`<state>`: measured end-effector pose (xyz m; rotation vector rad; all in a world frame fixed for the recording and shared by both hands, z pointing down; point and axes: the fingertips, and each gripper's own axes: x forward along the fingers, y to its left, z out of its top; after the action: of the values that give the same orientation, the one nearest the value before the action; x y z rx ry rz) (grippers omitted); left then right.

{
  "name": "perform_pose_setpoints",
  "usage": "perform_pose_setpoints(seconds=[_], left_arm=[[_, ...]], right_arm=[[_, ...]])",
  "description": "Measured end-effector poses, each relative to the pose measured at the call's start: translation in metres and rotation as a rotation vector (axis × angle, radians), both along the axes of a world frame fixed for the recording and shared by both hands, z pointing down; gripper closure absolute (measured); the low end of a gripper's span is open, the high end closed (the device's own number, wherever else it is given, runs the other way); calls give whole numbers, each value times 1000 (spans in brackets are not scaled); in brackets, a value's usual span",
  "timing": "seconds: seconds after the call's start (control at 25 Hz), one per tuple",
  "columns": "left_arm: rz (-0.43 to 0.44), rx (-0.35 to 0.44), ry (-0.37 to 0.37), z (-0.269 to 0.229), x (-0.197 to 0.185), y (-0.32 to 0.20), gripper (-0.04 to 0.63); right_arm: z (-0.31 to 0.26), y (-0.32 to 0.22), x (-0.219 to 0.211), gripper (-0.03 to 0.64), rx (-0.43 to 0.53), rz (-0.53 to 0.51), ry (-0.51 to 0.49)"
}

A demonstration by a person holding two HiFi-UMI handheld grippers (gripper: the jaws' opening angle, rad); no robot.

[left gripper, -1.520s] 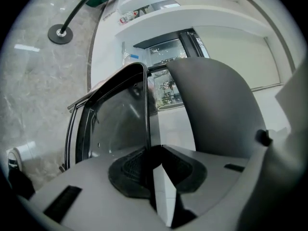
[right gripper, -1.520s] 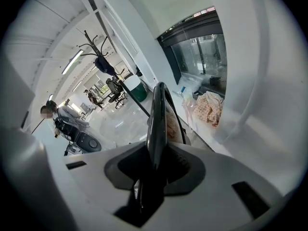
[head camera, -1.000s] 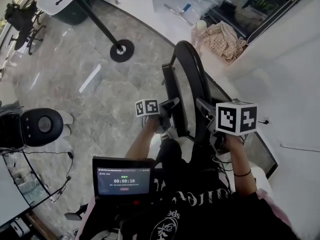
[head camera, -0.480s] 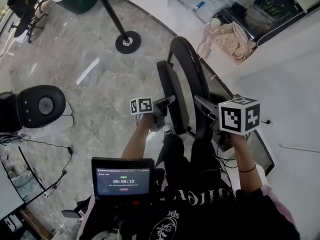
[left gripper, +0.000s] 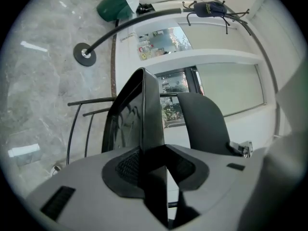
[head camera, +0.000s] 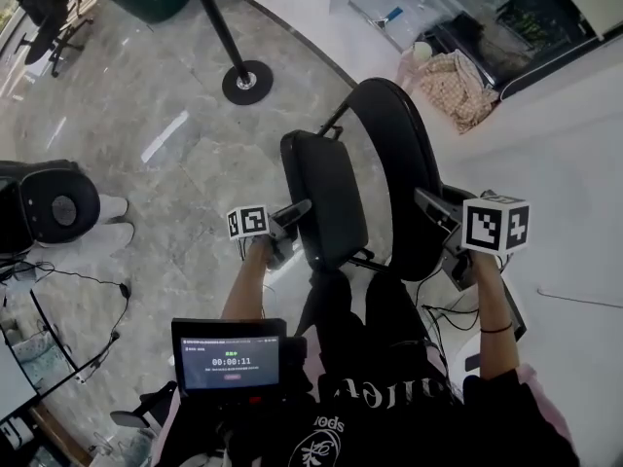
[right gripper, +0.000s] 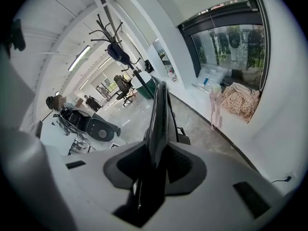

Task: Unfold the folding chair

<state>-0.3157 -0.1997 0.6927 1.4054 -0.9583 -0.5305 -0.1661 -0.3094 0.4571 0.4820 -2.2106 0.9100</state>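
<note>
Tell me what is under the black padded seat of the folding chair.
Thin black metal frame tubes and grey marble floor show below the black padded seat. The floor directly beneath is hidden by it.

The legs of the black folding chair (head camera: 399,188) are hidden in the head view behind its padded seat (head camera: 321,193) and the person's dark-clothed body (head camera: 389,368). The left claw (head camera: 292,214) loses its tips against the seat's edge, and the right claw (head camera: 435,210) loses its tips behind the backrest (head camera: 389,129). The fine print on the small black screen (head camera: 229,361) is too small to read. A black office chair (head camera: 44,0) is cut off by the top-left corner. The distant figures (right gripper: 89,101) in the right gripper view are too small to make out.
</note>
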Motion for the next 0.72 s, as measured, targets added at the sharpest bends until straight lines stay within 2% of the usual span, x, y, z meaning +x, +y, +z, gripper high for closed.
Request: perform_pose_setpoints(seconds=[0.12,0.28,0.36,0.44,0.48,0.52,0.6,0.72], left_arm=[[-47,-38,-50,18,-15,13,455],[-87,-32,-73,31,-25,19,438],[-120,-28,-60,36,-29,21,432],[-174,23,-10,29,-32,18,417],[-202,67,25,20,-32,15,300],[-222,101,44,13,-31,14,212],[-230,90,2,17,-30,15,209],[-213,-34,-144,44,-34,20,213]], right_arm=[[10,-6,7,502,-8,-20,-13],[18,-19,16,503,-6,4,-35],[25,-27,24,503,8,11,-18],[29,-32,30,503,10,9,-16],[30,-33,31,502,9,8,-21],[31,-34,33,502,5,6,-27],[33,-35,36,503,-5,1,-43],[38,-41,42,502,-14,-1,-62]])
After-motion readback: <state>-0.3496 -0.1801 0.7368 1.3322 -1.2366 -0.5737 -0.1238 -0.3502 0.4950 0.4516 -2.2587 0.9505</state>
